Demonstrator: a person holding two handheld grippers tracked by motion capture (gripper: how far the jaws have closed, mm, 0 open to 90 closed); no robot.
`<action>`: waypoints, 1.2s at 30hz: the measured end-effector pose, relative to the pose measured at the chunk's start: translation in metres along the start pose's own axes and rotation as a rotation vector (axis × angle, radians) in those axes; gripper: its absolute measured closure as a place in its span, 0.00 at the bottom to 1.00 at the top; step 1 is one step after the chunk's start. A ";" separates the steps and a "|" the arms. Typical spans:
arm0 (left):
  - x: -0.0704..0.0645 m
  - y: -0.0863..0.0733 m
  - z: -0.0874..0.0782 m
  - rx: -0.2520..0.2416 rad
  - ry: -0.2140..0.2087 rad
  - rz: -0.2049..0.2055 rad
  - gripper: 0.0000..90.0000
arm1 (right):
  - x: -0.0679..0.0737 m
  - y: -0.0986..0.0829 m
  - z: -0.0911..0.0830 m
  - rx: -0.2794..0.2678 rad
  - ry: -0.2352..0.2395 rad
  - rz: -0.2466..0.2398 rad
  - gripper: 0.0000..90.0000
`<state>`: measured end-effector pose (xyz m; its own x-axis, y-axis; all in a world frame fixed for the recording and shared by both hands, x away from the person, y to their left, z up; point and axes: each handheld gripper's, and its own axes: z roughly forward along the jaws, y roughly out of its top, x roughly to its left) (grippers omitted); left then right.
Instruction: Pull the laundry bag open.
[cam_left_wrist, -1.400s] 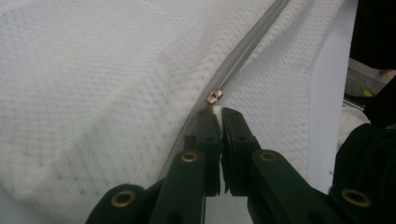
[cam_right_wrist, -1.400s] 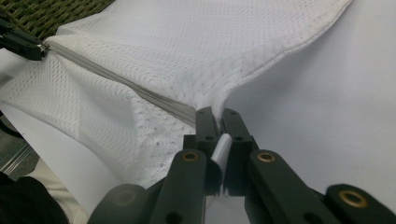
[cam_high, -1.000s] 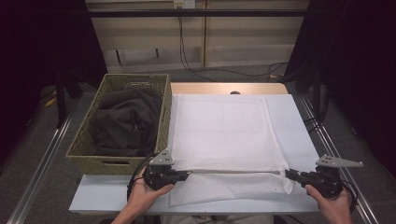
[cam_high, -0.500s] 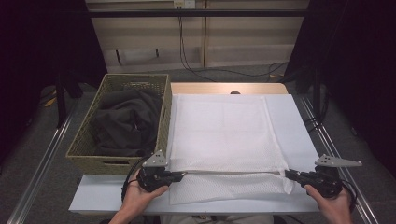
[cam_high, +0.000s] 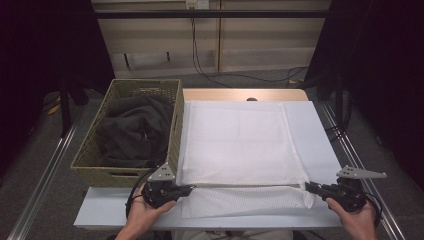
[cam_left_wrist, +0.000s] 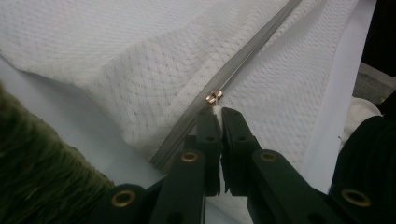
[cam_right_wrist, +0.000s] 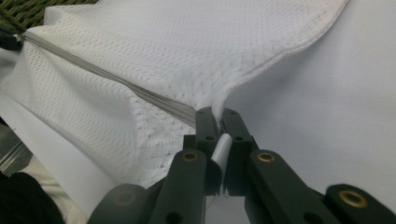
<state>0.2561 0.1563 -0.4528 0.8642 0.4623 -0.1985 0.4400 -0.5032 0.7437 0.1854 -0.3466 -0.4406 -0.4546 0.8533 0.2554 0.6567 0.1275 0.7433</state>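
Left gripper (cam_high: 187, 189) clamped on the mesh bag's (cam_high: 240, 145) zipper pull (cam_left_wrist: 214, 97), seen close in its own view, right gripper (cam_high: 309, 187) pinched shut on the bag's corner at the desk's (cam_high: 315, 125) near edge.

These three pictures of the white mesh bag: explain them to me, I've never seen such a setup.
A person sits at a table holding a hand-held two-jaw tool in each hand. The high view looks down from above; the other two come from cameras riding on each tool. A white mesh bag lies flat beside a woven basket of dark cloth. The left gripper pinches the zipper pull; the right gripper pinches the bag's corner at the zipper's other end.
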 end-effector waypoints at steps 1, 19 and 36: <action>0.000 0.000 -0.001 0.006 0.007 0.003 0.96 | 0.000 0.000 0.000 0.002 0.000 -0.001 0.98; 0.004 -0.008 -0.010 0.008 0.025 -0.020 0.96 | 0.003 0.000 0.003 0.011 -0.005 -0.018 0.98; 0.010 -0.016 -0.018 0.017 0.059 -0.058 0.97 | 0.000 -0.001 0.003 0.022 -0.021 -0.012 0.98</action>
<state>0.2530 0.1819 -0.4550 0.8216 0.5327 -0.2030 0.4935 -0.4863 0.7211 0.1869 -0.3453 -0.4435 -0.4501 0.8620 0.2332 0.6644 0.1487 0.7324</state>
